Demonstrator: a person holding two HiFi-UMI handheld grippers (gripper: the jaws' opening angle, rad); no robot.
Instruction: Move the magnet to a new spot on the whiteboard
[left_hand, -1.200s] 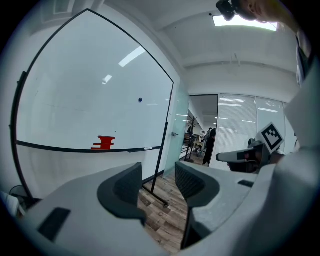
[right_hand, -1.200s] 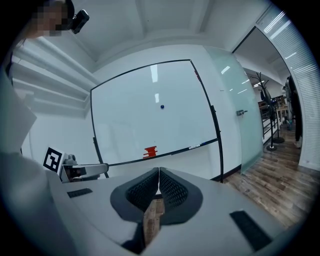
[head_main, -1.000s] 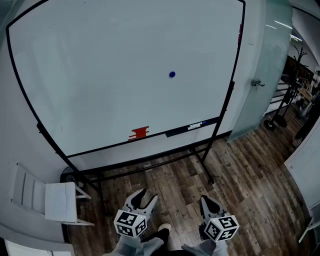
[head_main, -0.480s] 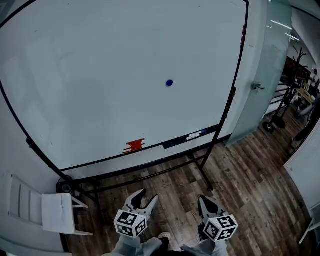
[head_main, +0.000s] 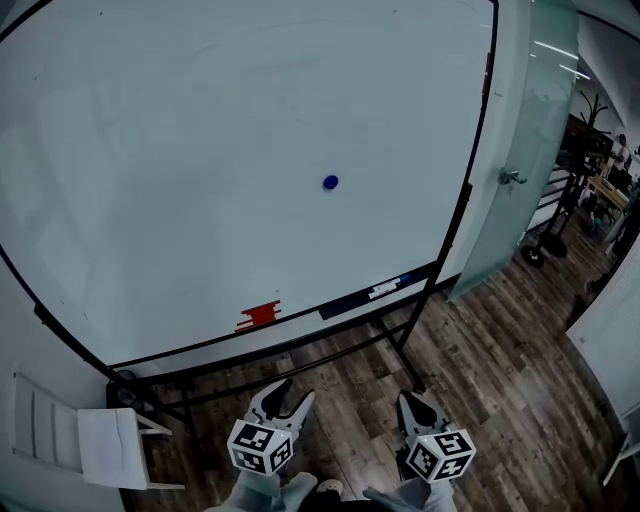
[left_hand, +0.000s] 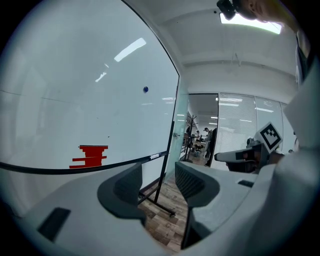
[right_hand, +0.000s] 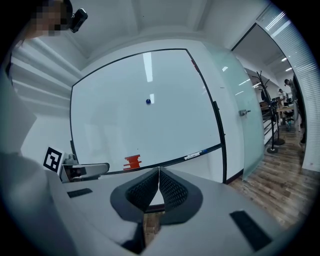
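A small round blue magnet (head_main: 330, 182) sticks to the large whiteboard (head_main: 180, 150), right of its middle. The same magnet (left_hand: 145, 89) shows high on the board in the left gripper view, and as a magnet (right_hand: 148, 101) on the board's upper centre in the right gripper view. Both grippers hang low near the floor, far from the board. My left gripper (head_main: 287, 396) stands open with nothing between its jaws. My right gripper (head_main: 416, 402) is shut and empty, its pads touching.
A red eraser (head_main: 259, 315) and a marker (head_main: 384, 290) lie on the board's tray. The whiteboard stand's black legs (head_main: 408, 345) reach onto the wood floor. A white chair (head_main: 95, 440) stands at lower left. A frosted glass door (head_main: 520, 150) is to the right.
The view has drawn closer to the whiteboard, so the board fills more of the frame and the magnet sits lower in it. Both grippers stay low and unchanged.
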